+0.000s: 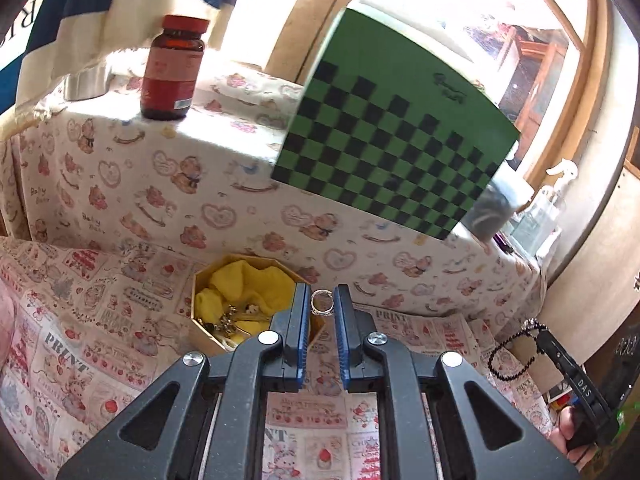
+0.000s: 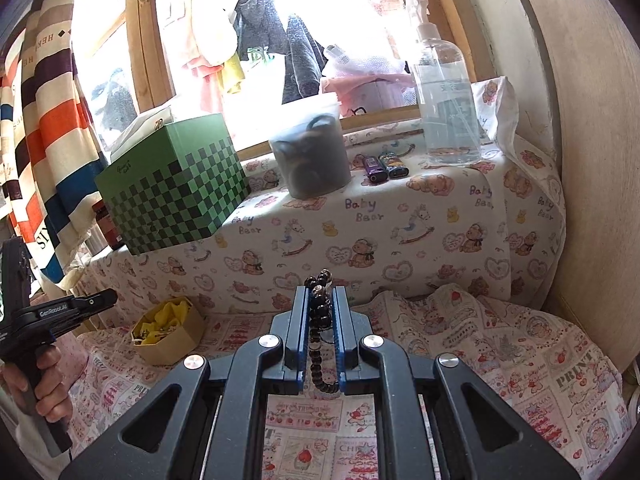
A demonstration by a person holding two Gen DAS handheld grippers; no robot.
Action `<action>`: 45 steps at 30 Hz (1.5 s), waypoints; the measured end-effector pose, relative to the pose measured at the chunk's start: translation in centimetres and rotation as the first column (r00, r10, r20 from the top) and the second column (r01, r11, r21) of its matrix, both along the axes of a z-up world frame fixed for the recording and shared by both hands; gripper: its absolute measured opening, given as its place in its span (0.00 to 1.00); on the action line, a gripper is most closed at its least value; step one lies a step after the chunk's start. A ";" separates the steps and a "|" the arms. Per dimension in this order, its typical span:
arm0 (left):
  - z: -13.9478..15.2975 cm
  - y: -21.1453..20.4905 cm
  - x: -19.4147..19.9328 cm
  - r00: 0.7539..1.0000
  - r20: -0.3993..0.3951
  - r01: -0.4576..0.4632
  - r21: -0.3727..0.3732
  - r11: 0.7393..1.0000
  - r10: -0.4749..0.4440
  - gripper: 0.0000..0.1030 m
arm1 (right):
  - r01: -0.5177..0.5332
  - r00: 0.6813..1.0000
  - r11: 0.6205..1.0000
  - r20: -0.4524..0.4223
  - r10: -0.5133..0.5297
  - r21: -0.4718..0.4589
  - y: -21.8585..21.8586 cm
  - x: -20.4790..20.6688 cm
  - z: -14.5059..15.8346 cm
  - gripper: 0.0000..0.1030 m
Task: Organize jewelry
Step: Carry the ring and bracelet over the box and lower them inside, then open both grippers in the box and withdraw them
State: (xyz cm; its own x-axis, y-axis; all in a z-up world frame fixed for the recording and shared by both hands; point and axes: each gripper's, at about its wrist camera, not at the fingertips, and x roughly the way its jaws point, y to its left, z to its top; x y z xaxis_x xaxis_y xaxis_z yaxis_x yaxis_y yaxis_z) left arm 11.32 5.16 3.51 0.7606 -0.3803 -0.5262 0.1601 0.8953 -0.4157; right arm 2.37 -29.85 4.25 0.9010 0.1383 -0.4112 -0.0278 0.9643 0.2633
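Presently we held a silver ring (image 1: 322, 303) pinched in the left tongs (image 1: 322, 308), a black bead bracelet (image 2: 320, 312) in the right tongs (image 2: 320, 300); loosening either grip risked dropping it outside the octagonal jewelry box (image 1: 200, 280).

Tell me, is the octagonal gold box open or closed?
Open. The octagonal gold box has no lid on it; its yellow cloth lining and some jewelry pieces inside are visible from above.

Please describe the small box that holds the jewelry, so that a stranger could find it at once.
Below the raised ledge with the green checkered box, on the printed cloth, sits an octagonal box. Unlike its neighbours, it is low, tan, and lined with bright yellow fabric.
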 end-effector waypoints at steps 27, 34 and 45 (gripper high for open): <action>-5.0 4.7 3.8 0.991 -0.130 -0.032 -0.213 0.976 0.004 0.11 | -0.288 0.957 0.956 0.006 0.289 -0.053 17.9 7.7 4.2 0.12; -5.4 4.3 4.2 0.992 -0.129 -0.030 -0.222 0.975 0.002 0.11 | -0.325 0.945 0.945 -0.042 0.323 -0.039 21.2 10.3 2.5 0.12; -3.1 7.0 1.4 0.985 -0.019 -0.174 -0.153 0.973 0.173 0.14 | -0.353 0.932 0.934 -0.111 0.346 -0.051 24.5 12.7 -0.9 0.12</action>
State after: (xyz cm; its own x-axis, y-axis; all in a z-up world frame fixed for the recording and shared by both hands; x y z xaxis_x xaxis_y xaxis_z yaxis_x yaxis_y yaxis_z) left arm 12.76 12.14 0.43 0.8194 -0.3195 -0.4760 0.0054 0.8345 -0.5510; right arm 15.05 -5.36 3.39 0.7551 0.4054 -0.5153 -0.3437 0.9140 0.2156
